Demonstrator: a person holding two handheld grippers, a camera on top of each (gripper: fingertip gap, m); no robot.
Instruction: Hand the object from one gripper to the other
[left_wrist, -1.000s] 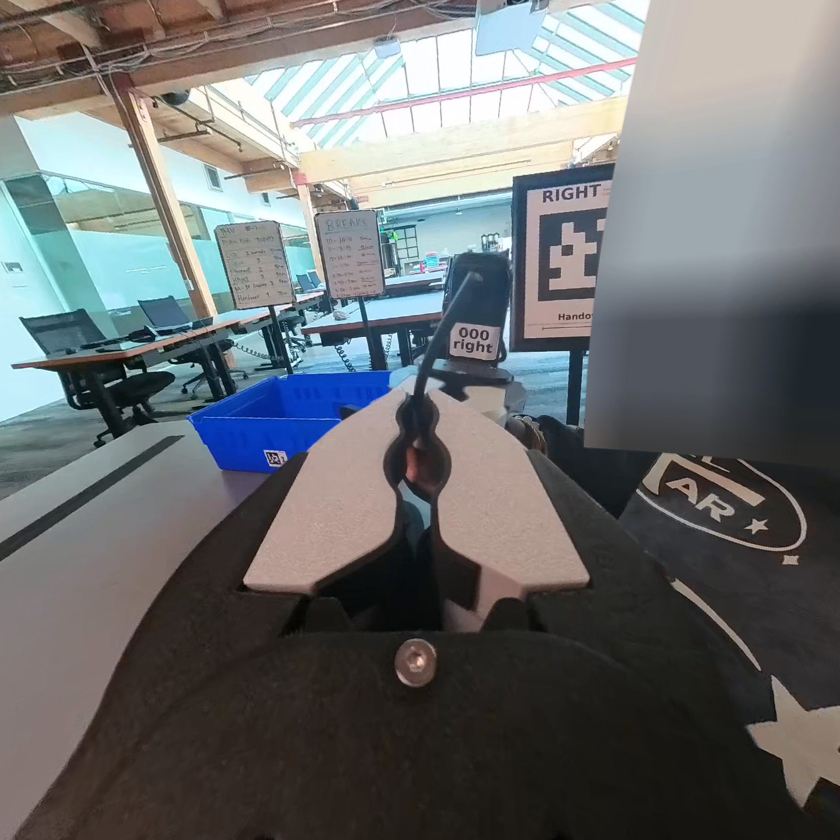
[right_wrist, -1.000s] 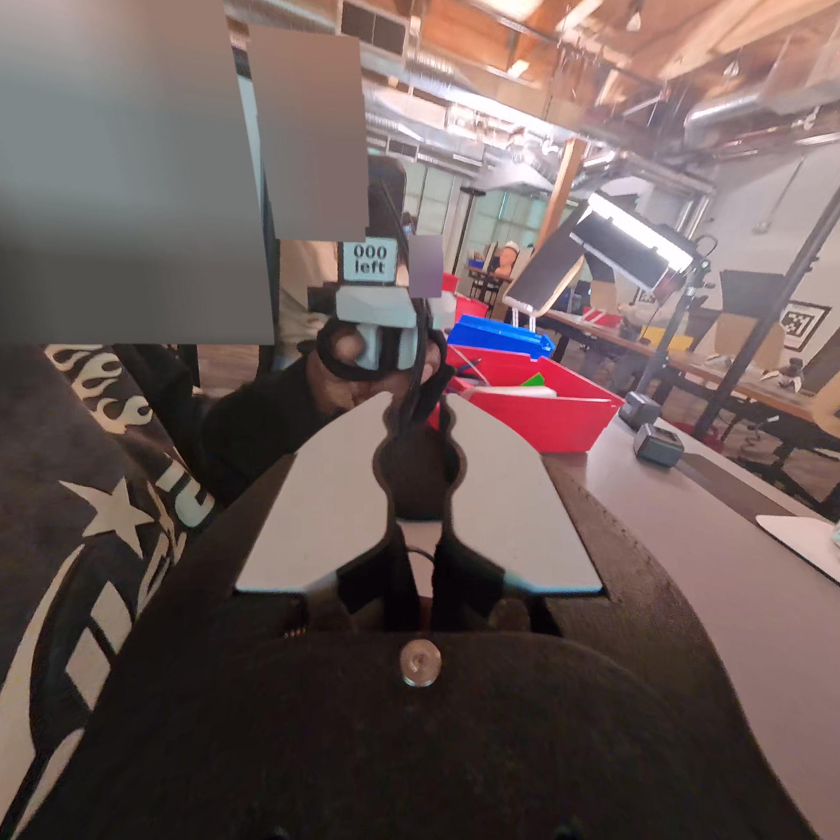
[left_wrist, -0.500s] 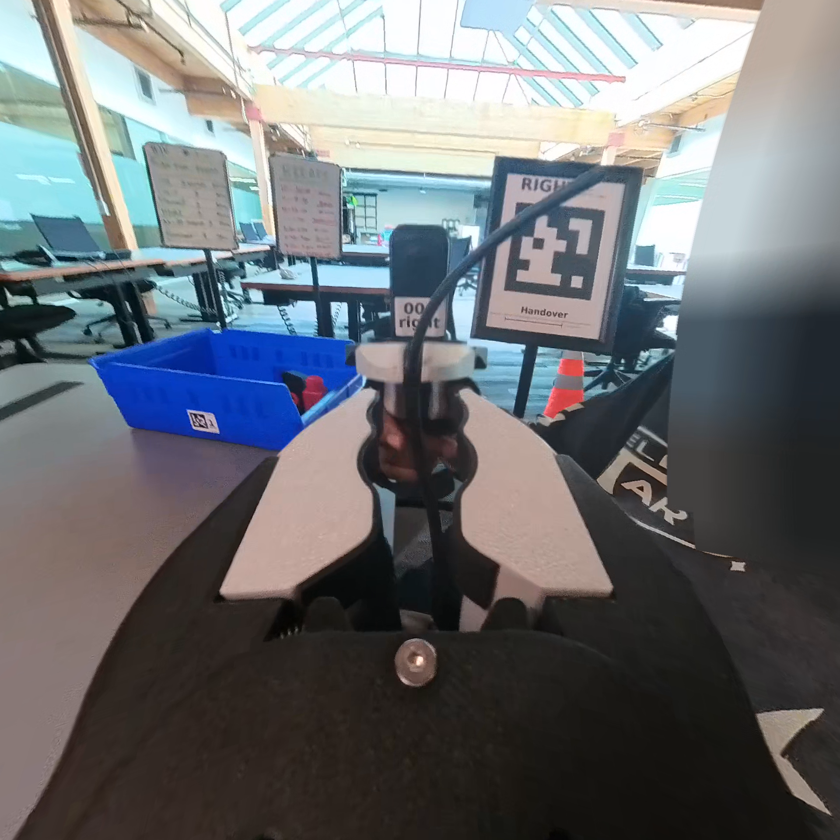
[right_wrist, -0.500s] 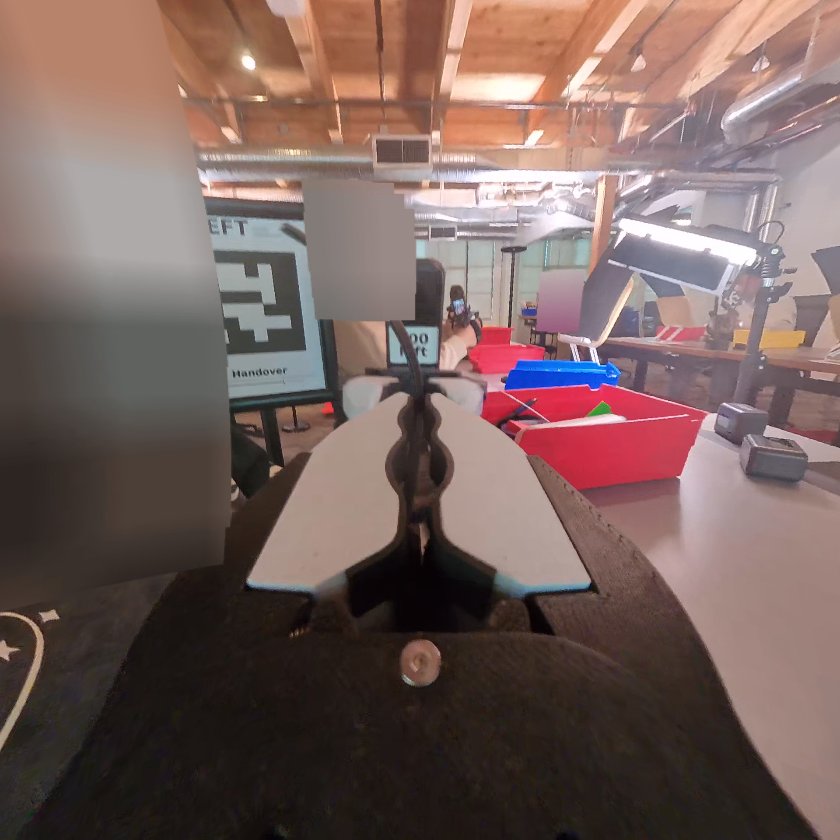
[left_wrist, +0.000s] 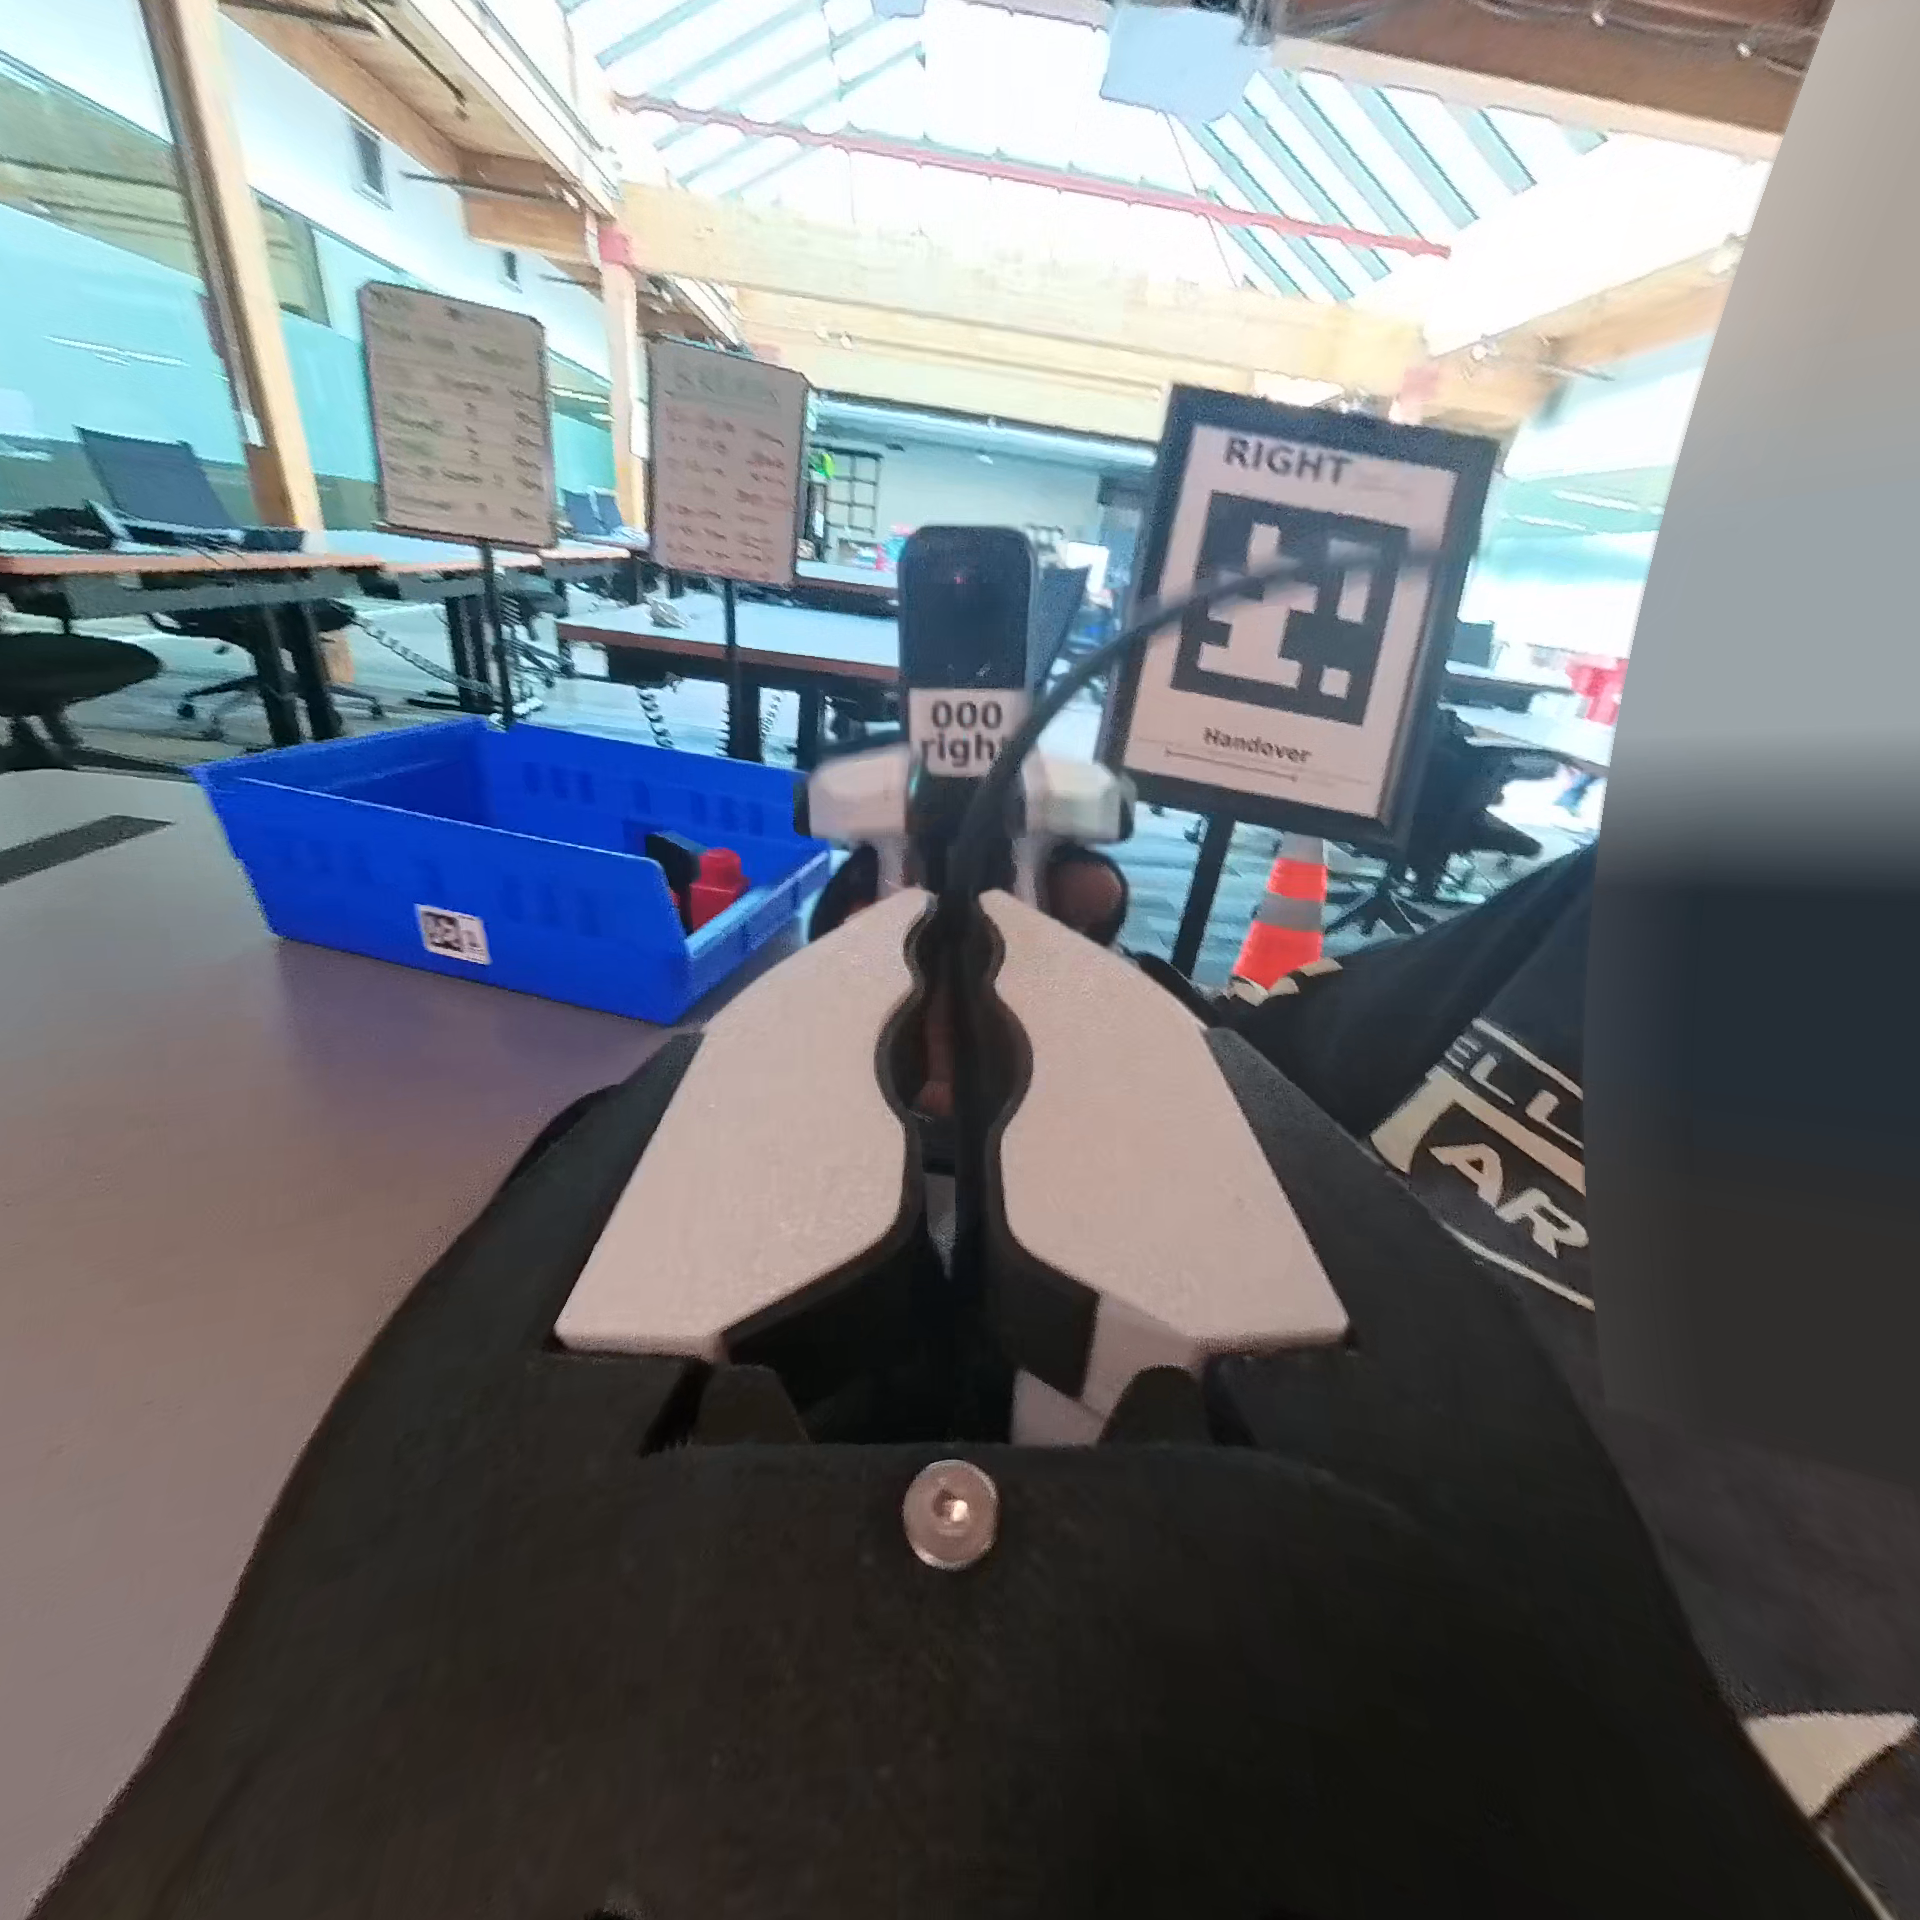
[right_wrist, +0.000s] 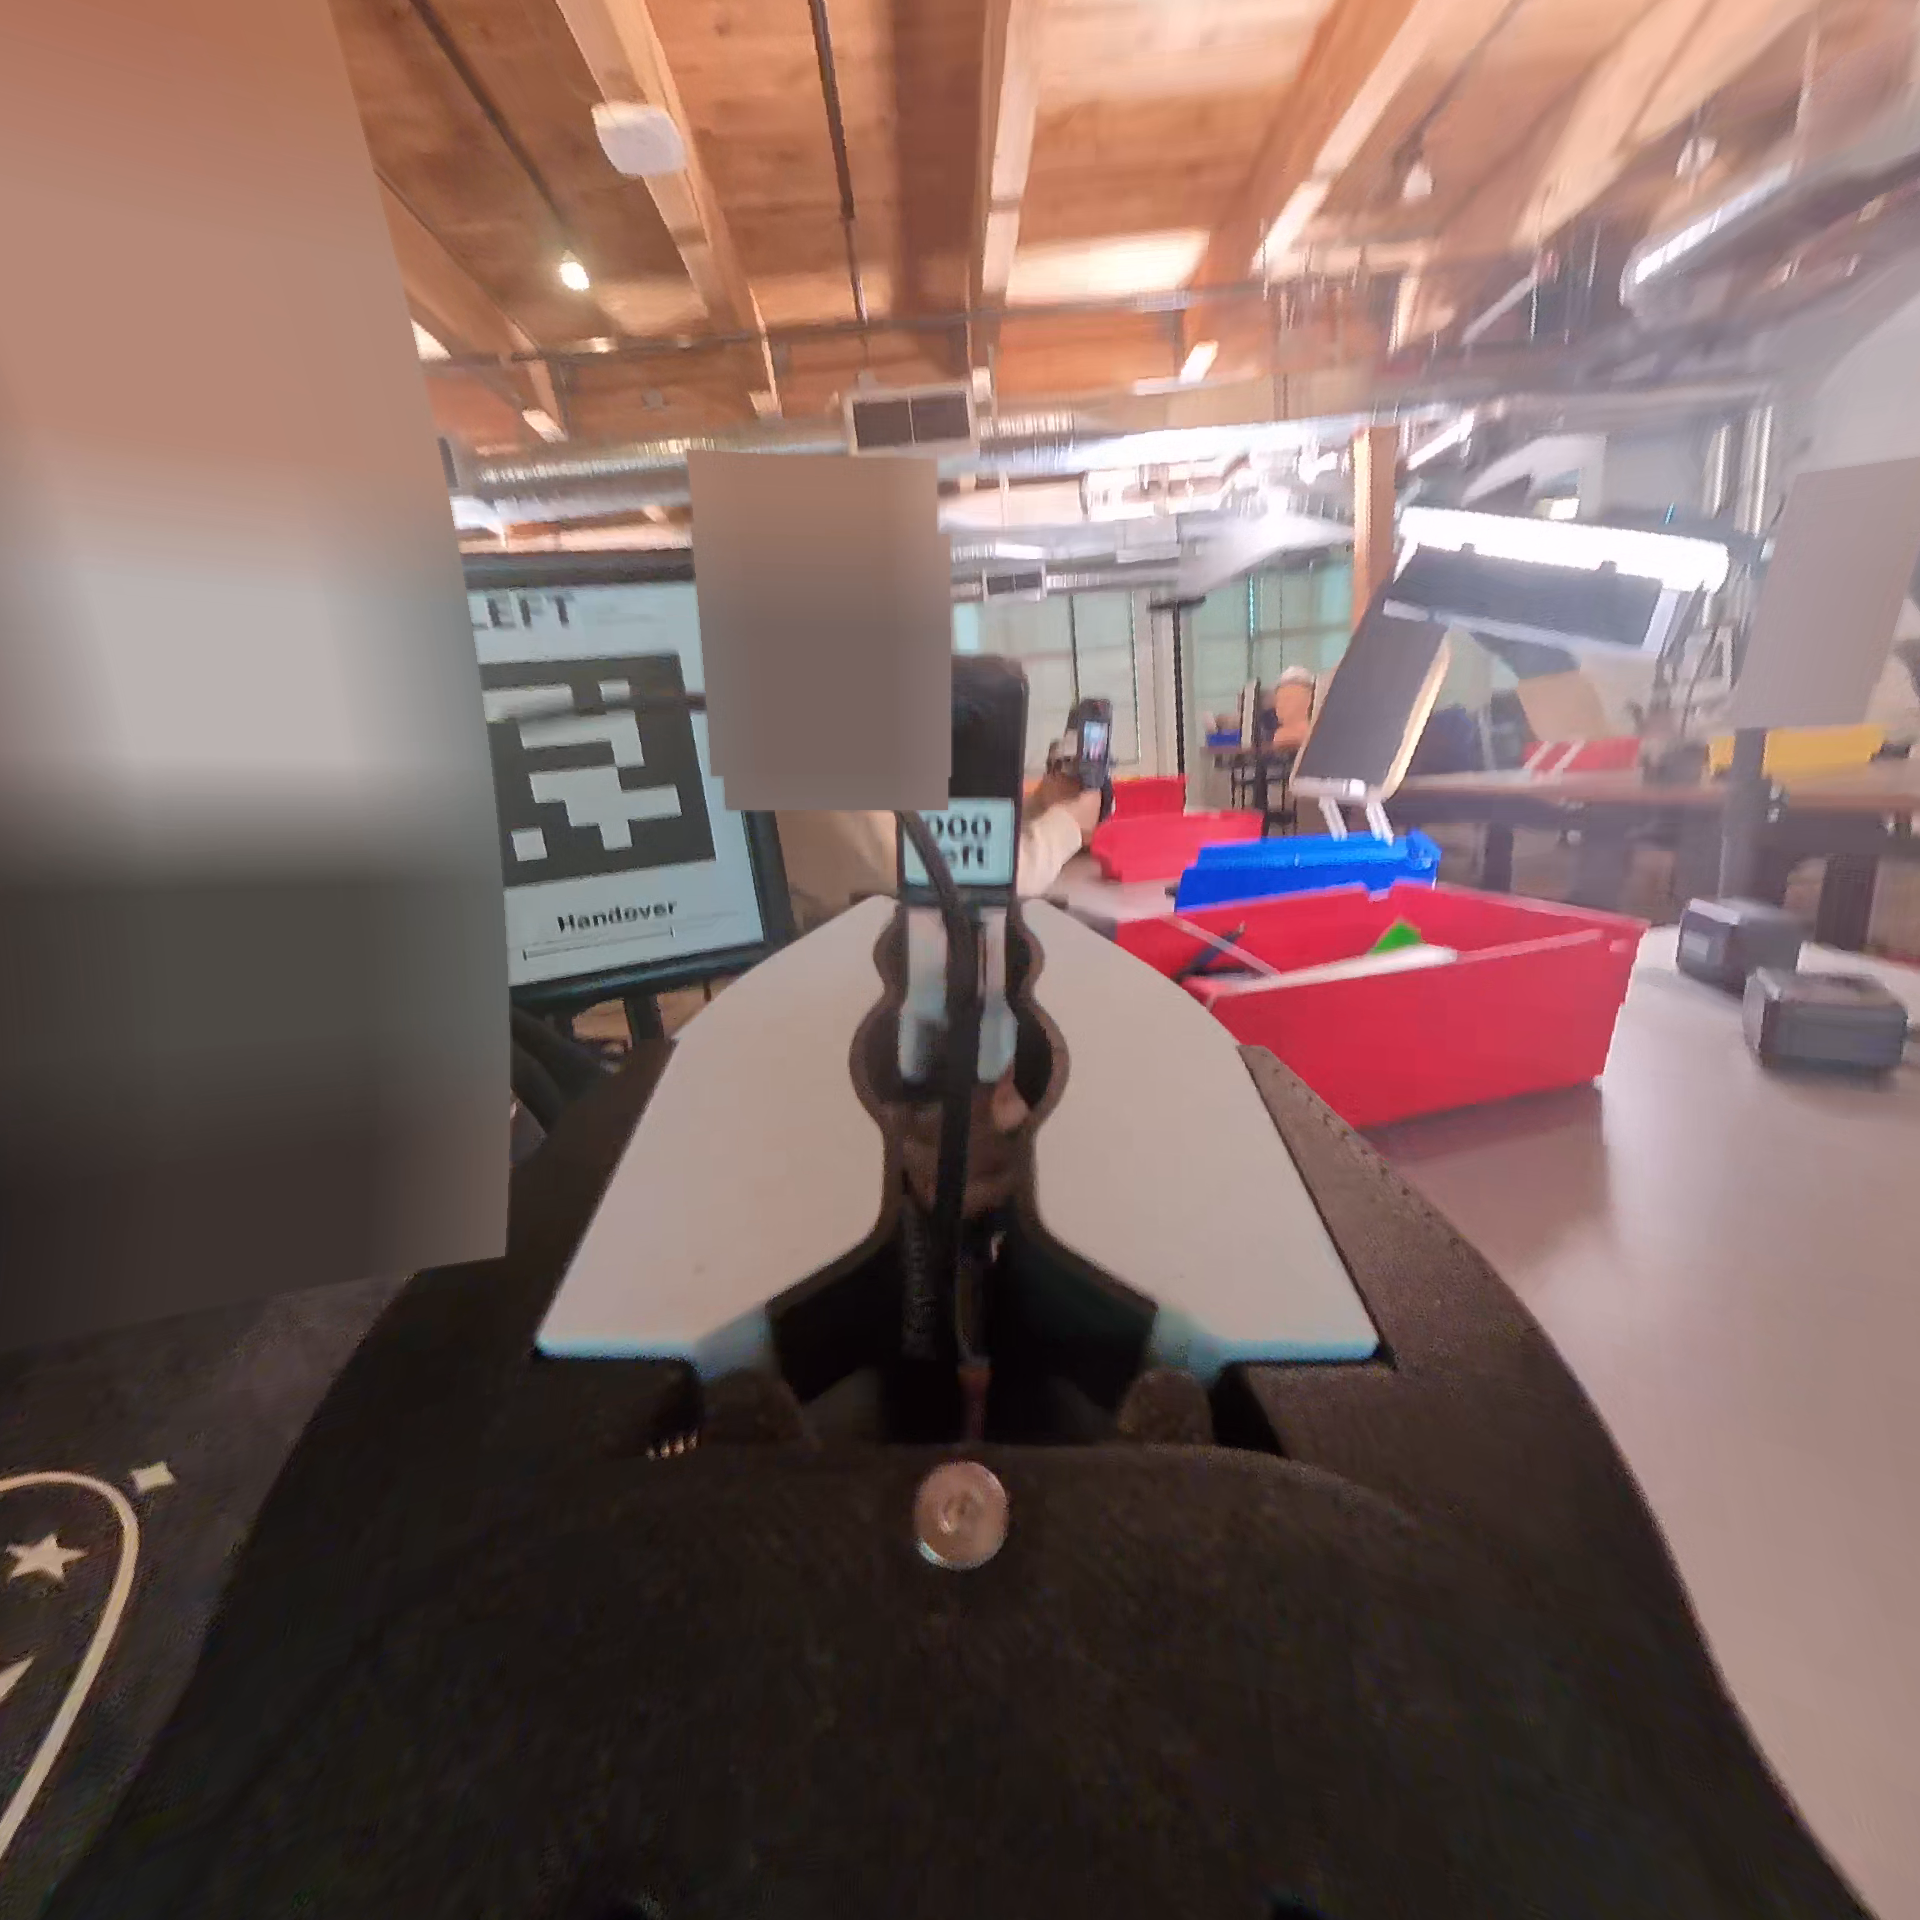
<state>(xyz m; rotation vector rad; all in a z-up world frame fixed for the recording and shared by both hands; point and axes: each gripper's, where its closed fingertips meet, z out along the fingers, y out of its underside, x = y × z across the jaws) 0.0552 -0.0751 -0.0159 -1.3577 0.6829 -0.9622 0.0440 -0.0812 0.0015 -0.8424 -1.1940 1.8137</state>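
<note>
A thin black cable (left_wrist: 961, 1091) runs through my left gripper (left_wrist: 951, 899), whose white jaws stand nearly closed on it. Past the tips it arcs up and to the right across a sign. My right gripper (left_wrist: 961, 805) faces me a short way beyond, held by a hand. In the right wrist view the same cable (right_wrist: 951, 1091) lies between the jaws of my right gripper (right_wrist: 951, 904), which are closed on it. The left gripper (right_wrist: 951, 997) shows through the gap just beyond. Both grippers are held in the air, tip to tip.
A blue bin (left_wrist: 499, 862) with a red and black item stands on the grey table (left_wrist: 208, 1195) at the left. A red bin (right_wrist: 1403, 997) and two black boxes (right_wrist: 1818, 1018) stand on the table at the right. Sign stands (left_wrist: 1299, 623) and an orange cone (left_wrist: 1288, 914) stand behind.
Both grippers have tilted up to level and drawn a little apart. The left jaws were wider half a second ago and have closed on the cable. The right jaws stay closed.
</note>
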